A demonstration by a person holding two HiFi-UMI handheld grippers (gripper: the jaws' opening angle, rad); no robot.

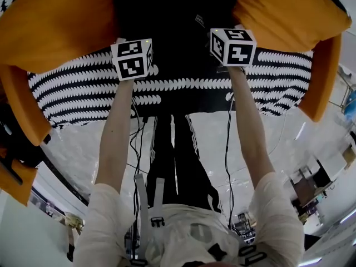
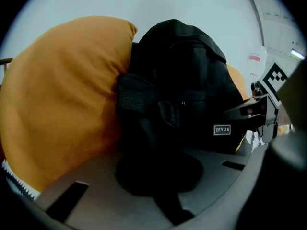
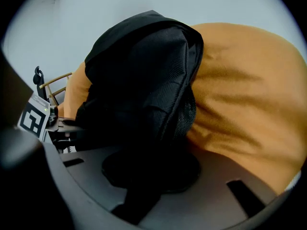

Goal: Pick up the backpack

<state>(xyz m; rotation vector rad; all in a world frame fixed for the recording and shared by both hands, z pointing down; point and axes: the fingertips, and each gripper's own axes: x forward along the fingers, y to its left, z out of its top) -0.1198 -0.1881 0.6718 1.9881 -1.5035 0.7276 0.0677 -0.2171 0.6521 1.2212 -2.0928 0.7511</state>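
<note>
Standing upright at the back edge of the black-and-white striped seat (image 1: 83, 93), midway along it: one black backpack (image 1: 172, 15), wedged between two orange cushions (image 1: 55, 21), one touching each side. Left hand-held gripper (image 2: 160, 176): jaws closed on a black strap low on the backpack's front, near its white label (image 2: 222, 129). Right hand-held gripper (image 3: 151, 169): jaws clamped on black fabric at the backpack's lower side. Both grippers reach in from the seat's front edge, well apart
</note>
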